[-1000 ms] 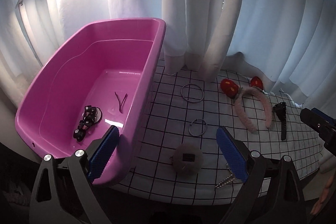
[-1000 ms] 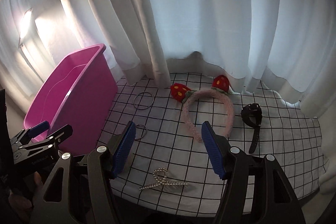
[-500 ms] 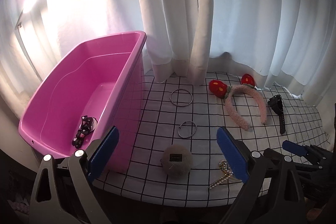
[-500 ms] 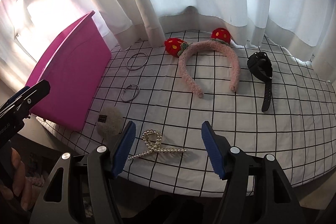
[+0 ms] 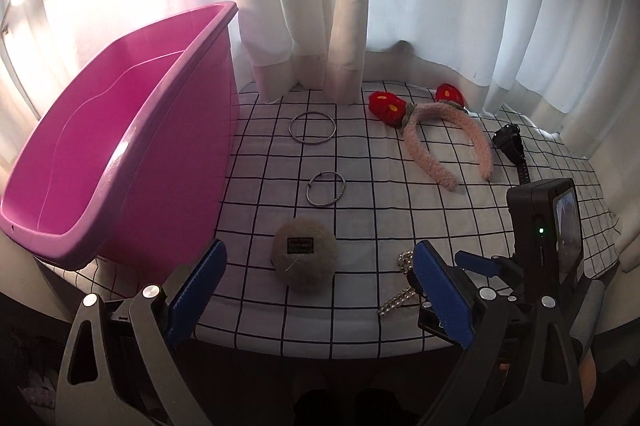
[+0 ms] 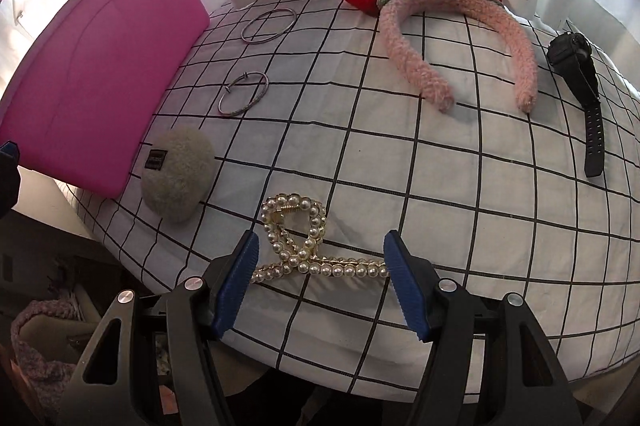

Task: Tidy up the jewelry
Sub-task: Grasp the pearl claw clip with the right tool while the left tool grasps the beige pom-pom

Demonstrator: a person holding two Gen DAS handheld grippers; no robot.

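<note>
Right gripper [image 6: 320, 268] is down low over the pearl hair claw [image 6: 298, 246], with its 2 blue pads spread wide and straddling the long pearl arm. Nothing's pinched yet; from my seat I'd say it's lined up that way so closing catches the clip across its narrow side.

Left gripper [image 5: 316, 280] is also wide open and holding nothing, hanging back near the table edge in front of the fuzzy grey puff [image 5: 305, 255]. Probably queued for that one.

The pink tub [image 5: 120, 154] sits on the left, touching the checked cloth [image 6: 460, 194], which makes it my guess for the drop spot. Still out on the cloth: 2 silver bangles [image 6: 244, 99] [image 6: 269, 26], the strawberry headband [image 6: 456, 38] and the black watch [image 6: 580, 78] well off to the right.
</note>
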